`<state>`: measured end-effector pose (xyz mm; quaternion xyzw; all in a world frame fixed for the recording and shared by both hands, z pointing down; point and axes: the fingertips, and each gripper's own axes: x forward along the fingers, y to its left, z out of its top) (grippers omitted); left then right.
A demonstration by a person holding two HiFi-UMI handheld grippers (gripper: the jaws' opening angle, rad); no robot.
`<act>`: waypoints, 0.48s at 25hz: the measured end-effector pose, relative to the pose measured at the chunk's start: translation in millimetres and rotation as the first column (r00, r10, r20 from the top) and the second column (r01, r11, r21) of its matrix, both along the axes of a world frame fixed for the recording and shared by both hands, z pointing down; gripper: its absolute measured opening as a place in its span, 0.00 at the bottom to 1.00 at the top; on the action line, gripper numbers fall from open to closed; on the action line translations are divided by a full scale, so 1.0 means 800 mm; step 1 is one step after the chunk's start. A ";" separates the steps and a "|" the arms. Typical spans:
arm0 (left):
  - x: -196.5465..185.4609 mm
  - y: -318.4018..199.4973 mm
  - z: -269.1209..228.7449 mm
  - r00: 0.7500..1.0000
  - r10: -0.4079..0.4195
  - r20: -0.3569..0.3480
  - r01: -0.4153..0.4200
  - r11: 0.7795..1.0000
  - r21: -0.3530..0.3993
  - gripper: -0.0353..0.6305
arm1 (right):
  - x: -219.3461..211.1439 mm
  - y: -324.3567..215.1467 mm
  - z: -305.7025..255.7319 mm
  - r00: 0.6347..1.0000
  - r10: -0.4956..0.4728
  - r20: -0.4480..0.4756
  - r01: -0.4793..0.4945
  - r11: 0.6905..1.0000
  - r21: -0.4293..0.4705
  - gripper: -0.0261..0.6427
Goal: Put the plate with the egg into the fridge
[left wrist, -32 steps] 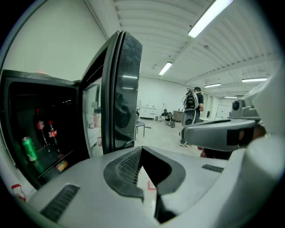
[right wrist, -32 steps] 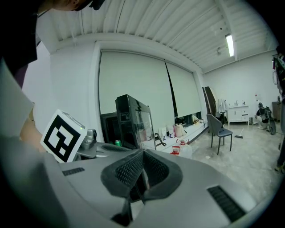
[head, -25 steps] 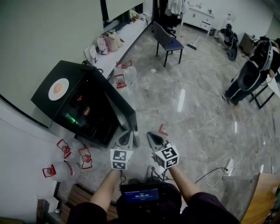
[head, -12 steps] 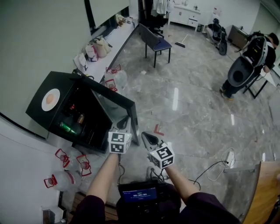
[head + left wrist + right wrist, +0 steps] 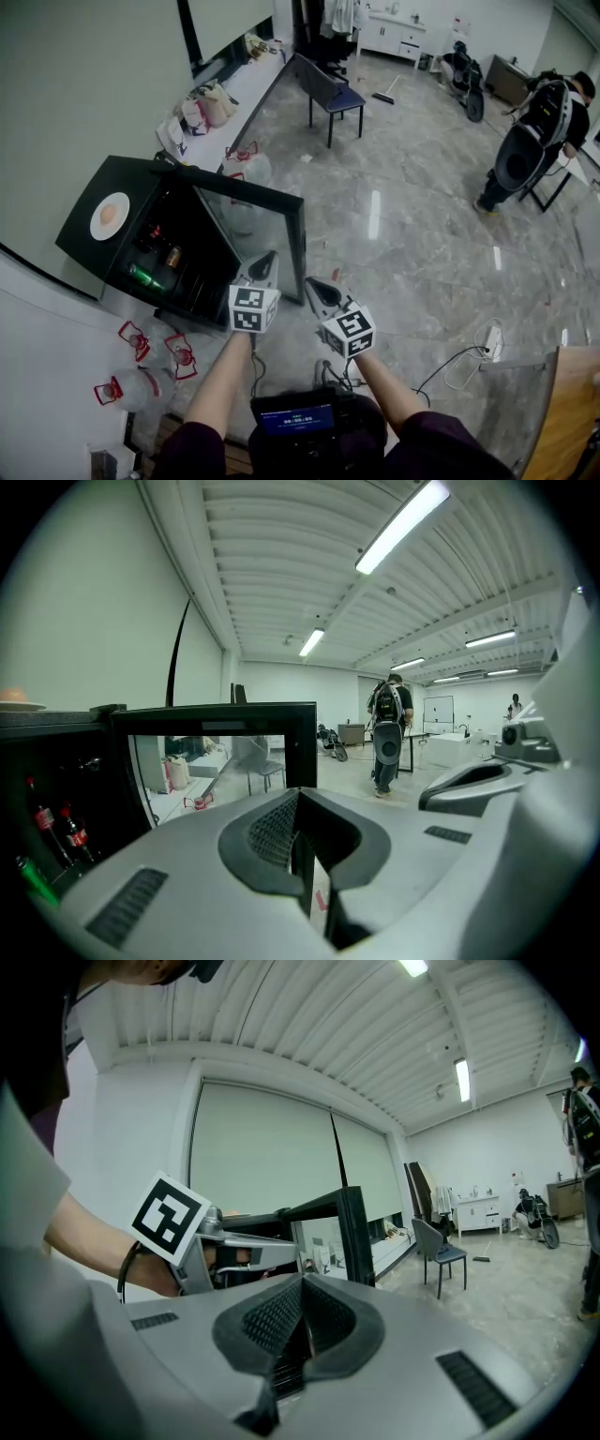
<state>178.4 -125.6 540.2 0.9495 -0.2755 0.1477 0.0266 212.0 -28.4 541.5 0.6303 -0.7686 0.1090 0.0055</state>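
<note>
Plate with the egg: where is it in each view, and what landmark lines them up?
Head view: plate on the fridge top, left side.
Left gripper view: plate at the far left edge.
Right gripper view: not in it.
Shared landmark: the open glass door.

Plate (image 5: 15,705) cut off at left edge, fridge (image 5: 145,186) interior dark, contents perhaps bottles (image 5: 77,835)

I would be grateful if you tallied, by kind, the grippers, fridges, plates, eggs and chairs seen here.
grippers: 2 (left gripper, right gripper)
fridge: 1
plate: 1
egg: 1
chair: 1
total: 6
</note>
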 end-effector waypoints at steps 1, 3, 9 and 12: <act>-0.009 0.001 -0.003 1.000 -0.003 -0.007 0.003 1.000 0.003 0.07 | -0.006 -0.005 0.000 1.000 -0.011 0.000 0.011 1.000 0.001 0.05; -0.031 0.003 -0.011 1.000 -0.012 -0.017 0.012 1.000 0.012 0.07 | -0.024 -0.017 -0.004 0.999 -0.040 -0.003 0.040 0.999 0.006 0.05; -0.145 -0.010 -0.027 0.995 -0.101 -0.027 0.102 0.994 0.033 0.07 | -0.119 -0.068 -0.021 0.984 -0.176 -0.016 0.176 0.983 0.043 0.05; -0.223 -0.025 -0.038 0.987 -0.162 -0.016 0.162 0.985 0.052 0.07 | -0.192 -0.100 -0.033 0.962 -0.270 -0.040 0.272 0.960 0.063 0.05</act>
